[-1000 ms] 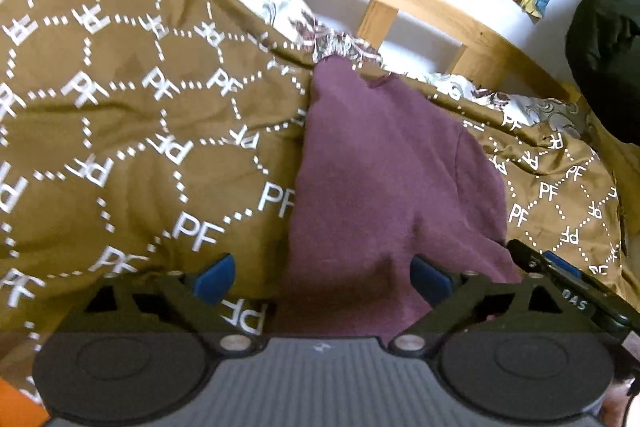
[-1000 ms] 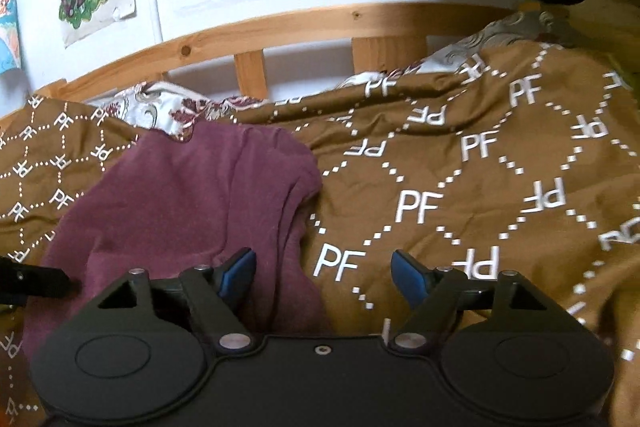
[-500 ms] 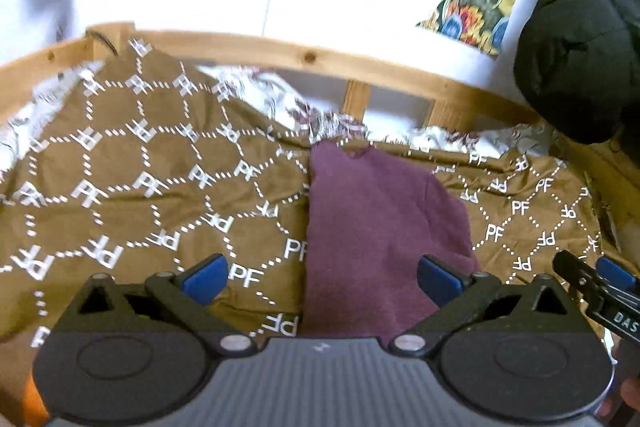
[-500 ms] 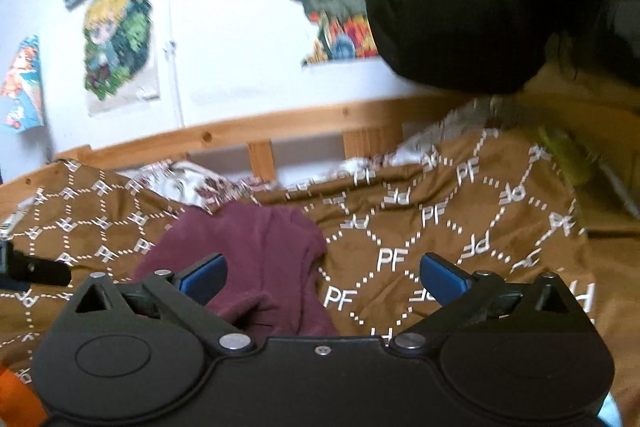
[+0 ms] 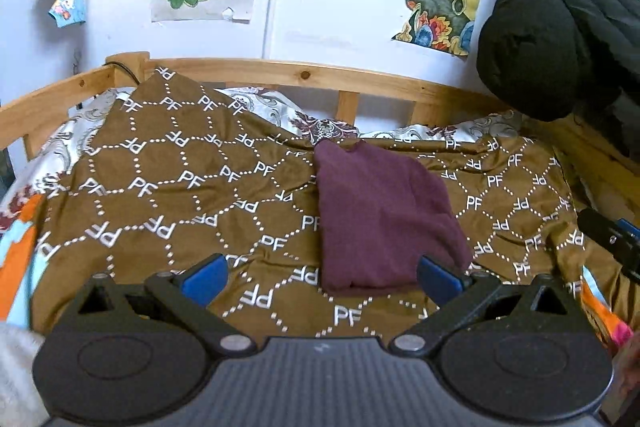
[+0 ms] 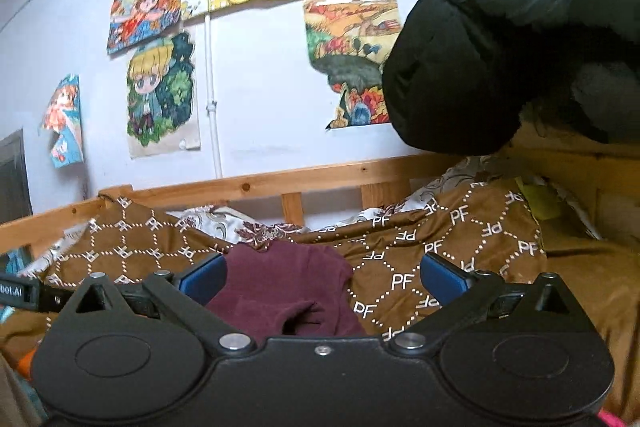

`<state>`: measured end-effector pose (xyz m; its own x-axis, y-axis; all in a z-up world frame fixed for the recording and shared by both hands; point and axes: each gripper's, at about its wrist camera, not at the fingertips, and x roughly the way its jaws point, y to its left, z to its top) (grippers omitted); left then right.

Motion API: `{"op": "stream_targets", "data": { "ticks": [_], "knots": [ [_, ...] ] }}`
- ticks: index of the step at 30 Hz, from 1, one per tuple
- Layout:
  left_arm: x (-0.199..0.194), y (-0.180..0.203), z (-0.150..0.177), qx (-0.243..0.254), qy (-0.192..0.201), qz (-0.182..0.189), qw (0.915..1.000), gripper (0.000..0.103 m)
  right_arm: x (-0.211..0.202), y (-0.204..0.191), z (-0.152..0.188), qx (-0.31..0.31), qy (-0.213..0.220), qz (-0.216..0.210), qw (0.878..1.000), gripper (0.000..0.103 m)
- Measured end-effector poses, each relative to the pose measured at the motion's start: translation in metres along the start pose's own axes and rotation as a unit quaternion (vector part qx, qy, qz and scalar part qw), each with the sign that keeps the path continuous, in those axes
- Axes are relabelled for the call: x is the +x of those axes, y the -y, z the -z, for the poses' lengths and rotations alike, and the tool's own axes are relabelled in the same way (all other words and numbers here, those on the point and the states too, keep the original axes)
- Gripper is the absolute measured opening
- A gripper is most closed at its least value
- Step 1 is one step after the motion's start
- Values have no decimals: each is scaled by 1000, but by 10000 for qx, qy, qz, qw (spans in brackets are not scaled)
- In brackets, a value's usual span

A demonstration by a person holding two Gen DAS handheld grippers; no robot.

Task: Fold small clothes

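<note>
Wooden-railed bed under rumpled brown PF-print blanket; soft, uneven base, so folds likely to slump. Folded maroon knit garment lying mid-blanket. Left tongs, right tongs both apart, empty; regrasp risks snagging blanket.

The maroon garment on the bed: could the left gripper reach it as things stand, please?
Probably yes. The left gripper is open and empty, and the maroon garment lies folded on the brown blanket just ahead of its fingers, with nothing between them.
</note>
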<state>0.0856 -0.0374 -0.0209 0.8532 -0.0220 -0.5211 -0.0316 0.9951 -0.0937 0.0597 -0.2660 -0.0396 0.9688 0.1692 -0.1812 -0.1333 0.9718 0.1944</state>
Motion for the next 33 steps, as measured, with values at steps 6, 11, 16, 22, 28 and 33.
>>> {"op": "stream_targets", "data": {
  "ticks": [6, 11, 16, 22, 28, 33],
  "knots": [
    [-28, 1, 23, 180, 18, -32, 9998, 102, -32, -14, 2, -256, -74, 13, 9996, 102],
    [-39, 2, 37, 369, -45, -57, 9993, 102, -47, -25, 9, -502, -299, 111, 9982, 102],
    [-31, 0, 37, 340, -213, -88, 9992, 102, -53, -31, 15, -629, -446, 102, 9970, 102],
    [-20, 3, 41, 425, -469, -137, 9979, 102, -42, -30, 18, -592, -721, 179, 9955, 102],
    [-19, 3, 42, 434, -492, -158, 9977, 102, -39, -29, 19, -555, -812, 182, 9950, 102],
    [-19, 3, 41, 443, -503, -161, 9976, 102, -36, -28, 19, -525, -867, 186, 9947, 102]
  ]
}}
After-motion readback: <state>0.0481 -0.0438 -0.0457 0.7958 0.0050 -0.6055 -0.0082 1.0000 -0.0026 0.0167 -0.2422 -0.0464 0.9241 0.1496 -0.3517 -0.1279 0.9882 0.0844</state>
